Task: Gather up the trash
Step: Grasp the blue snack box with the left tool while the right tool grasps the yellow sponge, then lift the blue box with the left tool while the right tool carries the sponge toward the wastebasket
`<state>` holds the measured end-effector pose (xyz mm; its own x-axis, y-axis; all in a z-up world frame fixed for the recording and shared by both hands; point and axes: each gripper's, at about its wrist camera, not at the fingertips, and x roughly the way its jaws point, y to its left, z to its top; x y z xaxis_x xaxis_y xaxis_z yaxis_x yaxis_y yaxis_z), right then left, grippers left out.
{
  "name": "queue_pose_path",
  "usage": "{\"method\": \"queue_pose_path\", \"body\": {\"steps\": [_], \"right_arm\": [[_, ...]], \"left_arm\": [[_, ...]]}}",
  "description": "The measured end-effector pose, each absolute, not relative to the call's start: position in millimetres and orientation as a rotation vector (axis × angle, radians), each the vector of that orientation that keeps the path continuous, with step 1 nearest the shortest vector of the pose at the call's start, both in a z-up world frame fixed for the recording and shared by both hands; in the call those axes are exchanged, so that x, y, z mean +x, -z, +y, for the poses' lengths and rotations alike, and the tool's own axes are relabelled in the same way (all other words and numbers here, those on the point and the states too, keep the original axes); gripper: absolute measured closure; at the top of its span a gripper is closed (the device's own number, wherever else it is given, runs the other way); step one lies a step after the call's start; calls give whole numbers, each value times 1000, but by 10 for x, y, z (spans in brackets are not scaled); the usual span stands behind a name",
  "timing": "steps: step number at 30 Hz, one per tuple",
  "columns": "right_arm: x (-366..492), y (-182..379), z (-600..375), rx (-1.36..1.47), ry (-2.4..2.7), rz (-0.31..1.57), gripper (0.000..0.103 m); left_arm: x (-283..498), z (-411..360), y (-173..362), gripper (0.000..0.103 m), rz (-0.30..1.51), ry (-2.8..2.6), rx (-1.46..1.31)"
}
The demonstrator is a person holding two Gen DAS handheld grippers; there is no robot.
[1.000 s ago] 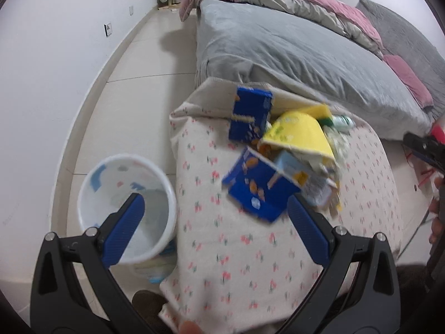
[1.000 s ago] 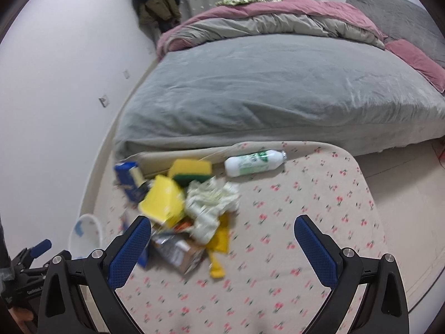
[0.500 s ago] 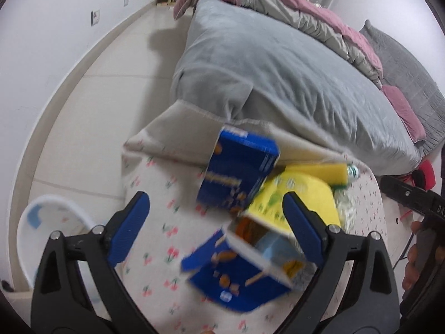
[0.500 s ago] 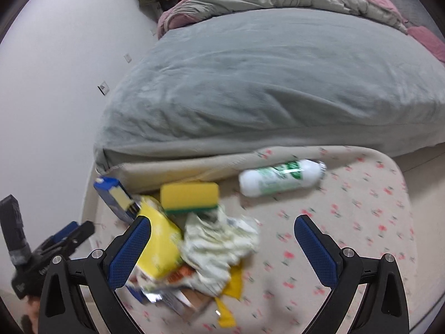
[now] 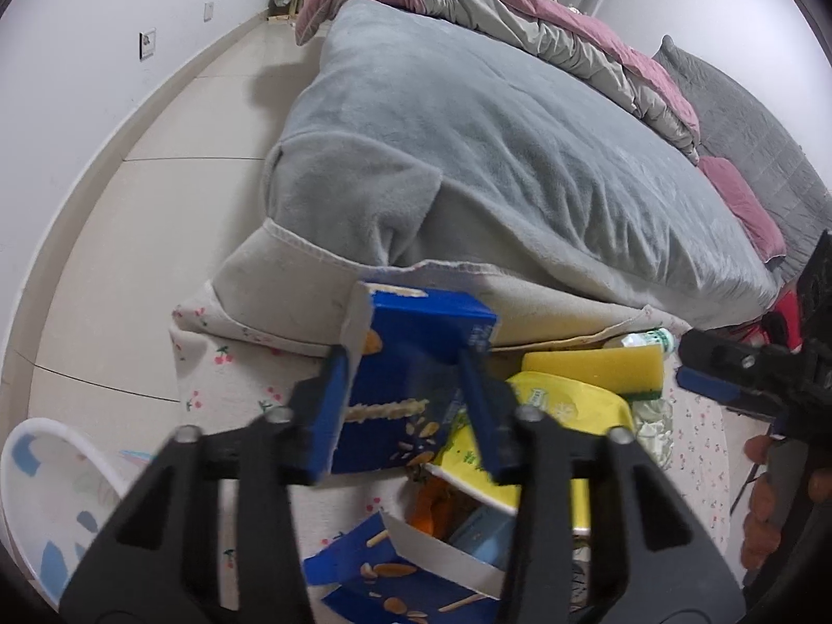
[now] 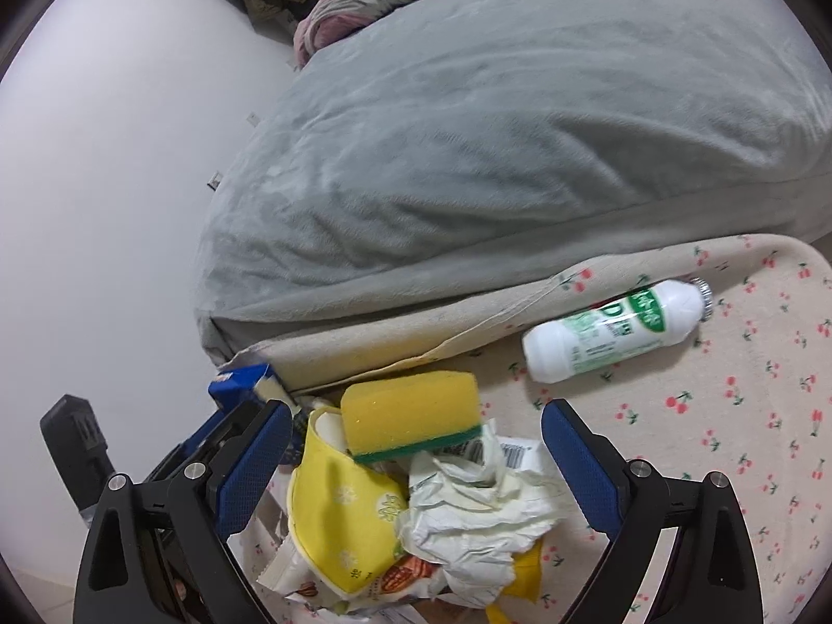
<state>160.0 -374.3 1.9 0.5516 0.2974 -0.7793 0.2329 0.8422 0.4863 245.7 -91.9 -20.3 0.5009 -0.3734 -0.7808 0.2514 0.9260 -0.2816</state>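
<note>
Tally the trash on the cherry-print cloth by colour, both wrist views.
Blue: 2, upright blue box between the closing left gripper pads; torn blue box
Yellow: 2, sponge; yellow bag
White: 2, bottle; crumpled wrapper
Total: 6 clearly seen; more scraps lie under the pile.

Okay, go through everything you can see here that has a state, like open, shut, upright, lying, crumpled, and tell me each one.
Left gripper: closing around the upright blue box.
Right gripper: wide open above the pile, closing slightly.
White bottle: lying on its side.
Yellow sponge: lying atop the pile.
White wrapper: crumpled.
Bin: open.
</note>
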Motion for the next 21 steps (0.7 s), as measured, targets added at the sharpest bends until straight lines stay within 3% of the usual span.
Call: {"method": "queue_pose_path", "body": {"steps": [8,11,21], "right_arm": [[1681,141,-3711,624,-49,1024,28],[1708,196,-3688,626,-63,1026,43],[1564,-109,-3692,597,-65,932,49]], "left_arm": [[2365,-925,94,86,945,406,-92],[2324,-937,72,92,938,422,-69],[2178,-880,-161,100,909,459,-84]]}}
